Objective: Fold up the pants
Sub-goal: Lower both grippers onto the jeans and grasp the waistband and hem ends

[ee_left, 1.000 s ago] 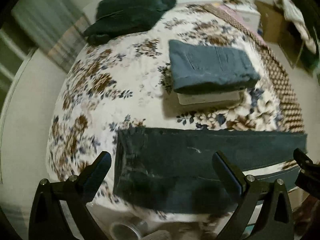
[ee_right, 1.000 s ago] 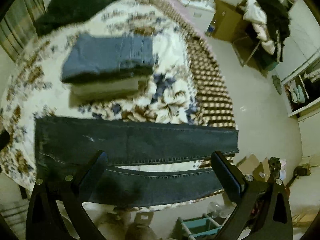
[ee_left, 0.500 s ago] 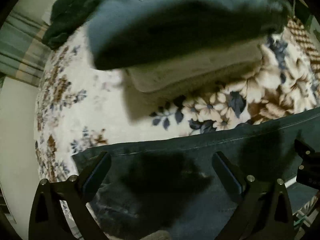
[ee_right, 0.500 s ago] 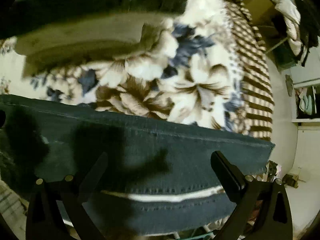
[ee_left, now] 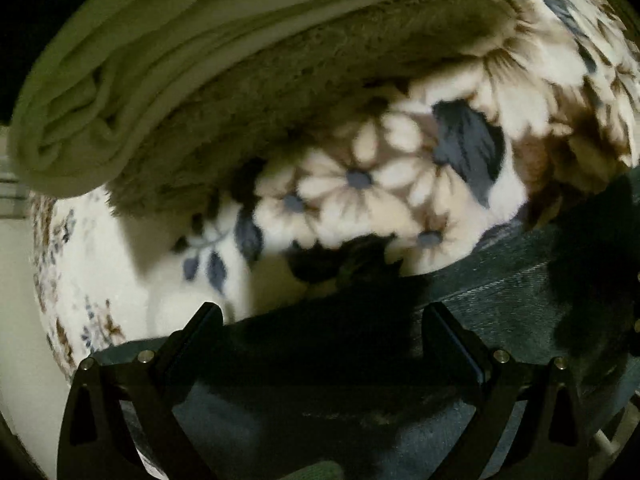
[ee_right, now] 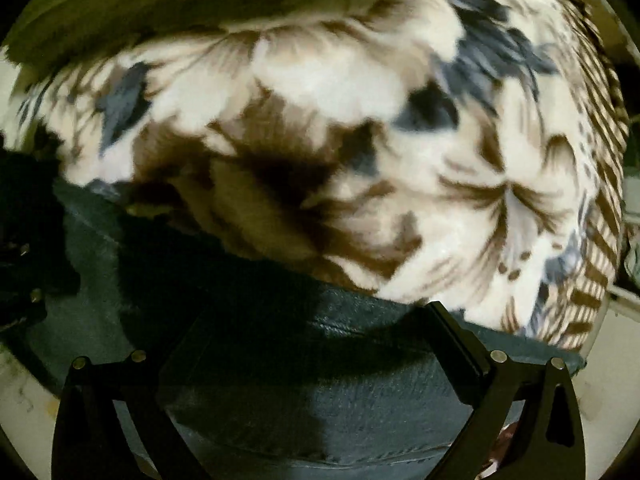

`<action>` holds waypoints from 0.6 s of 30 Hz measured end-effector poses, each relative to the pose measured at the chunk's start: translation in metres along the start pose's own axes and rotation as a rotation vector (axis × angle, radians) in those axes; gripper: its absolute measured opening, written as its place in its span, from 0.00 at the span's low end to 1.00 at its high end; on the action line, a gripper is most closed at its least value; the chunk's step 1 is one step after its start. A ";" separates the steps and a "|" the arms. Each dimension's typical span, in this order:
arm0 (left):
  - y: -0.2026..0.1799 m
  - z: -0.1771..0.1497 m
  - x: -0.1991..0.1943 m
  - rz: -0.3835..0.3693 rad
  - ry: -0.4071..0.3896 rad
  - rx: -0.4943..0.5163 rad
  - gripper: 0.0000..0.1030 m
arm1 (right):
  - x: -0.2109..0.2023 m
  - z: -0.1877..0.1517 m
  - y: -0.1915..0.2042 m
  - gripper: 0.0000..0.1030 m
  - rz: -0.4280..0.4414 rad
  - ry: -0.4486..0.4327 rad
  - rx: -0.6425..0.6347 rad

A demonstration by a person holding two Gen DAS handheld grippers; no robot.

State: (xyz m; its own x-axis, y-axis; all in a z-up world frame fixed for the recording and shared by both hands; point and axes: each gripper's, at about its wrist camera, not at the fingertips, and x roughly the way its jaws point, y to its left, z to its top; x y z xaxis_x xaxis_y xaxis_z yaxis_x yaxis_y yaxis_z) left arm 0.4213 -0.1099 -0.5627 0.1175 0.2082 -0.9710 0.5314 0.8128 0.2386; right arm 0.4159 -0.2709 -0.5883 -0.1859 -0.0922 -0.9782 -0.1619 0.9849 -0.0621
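Dark blue jeans (ee_left: 500,300) lie flat along the near edge of a floral blanket (ee_left: 360,184). In the left wrist view my left gripper (ee_left: 322,320) is open, its fingers low over the jeans' far edge, with nothing between them. The right wrist view shows the same jeans (ee_right: 360,400) filling the bottom. My right gripper (ee_right: 316,320) is open too and sits just above the far seam of the leg. Both grippers cast dark shadows on the denim. Whether the fingertips touch the cloth I cannot tell.
A folded beige garment (ee_left: 160,60) lies on the blanket just beyond the jeans, upper left. A brown striped border of the blanket (ee_right: 600,240) runs along the right side. Pale floor (ee_left: 16,280) shows past the bed's left edge.
Both grippers have dropped from high above the bed to just over the jeans' far edge and moved forward. The jaws stayed open. The jeans have not moved.
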 end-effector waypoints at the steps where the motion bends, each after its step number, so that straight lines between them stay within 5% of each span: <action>1: 0.002 0.000 0.000 -0.011 -0.001 0.002 1.00 | -0.002 -0.001 0.001 1.00 0.011 0.003 -0.011; 8: 0.005 0.005 0.010 -0.077 -0.002 0.077 0.97 | -0.001 -0.004 0.023 1.00 -0.034 0.010 -0.086; 11: 0.009 0.006 0.008 -0.172 -0.018 0.102 0.65 | -0.009 -0.002 0.023 0.89 -0.004 -0.020 -0.082; 13: 0.006 0.004 0.003 -0.220 -0.050 0.132 0.31 | -0.018 0.003 0.022 0.70 0.009 -0.038 -0.087; 15: 0.002 0.001 -0.003 -0.228 -0.081 0.151 0.10 | -0.029 0.010 0.023 0.53 0.032 -0.060 -0.101; 17: 0.000 0.000 -0.006 -0.238 -0.092 0.150 0.06 | -0.042 0.011 0.023 0.22 0.048 -0.095 -0.093; 18: 0.003 -0.001 -0.008 -0.244 -0.108 0.144 0.04 | -0.047 0.009 0.023 0.14 0.050 -0.111 -0.072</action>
State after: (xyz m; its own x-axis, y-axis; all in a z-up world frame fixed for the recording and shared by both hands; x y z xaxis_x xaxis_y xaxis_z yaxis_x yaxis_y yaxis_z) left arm 0.4211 -0.1088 -0.5539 0.0557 -0.0493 -0.9972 0.6672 0.7449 0.0005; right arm 0.4300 -0.2429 -0.5453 -0.0881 -0.0228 -0.9959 -0.2253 0.9743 -0.0024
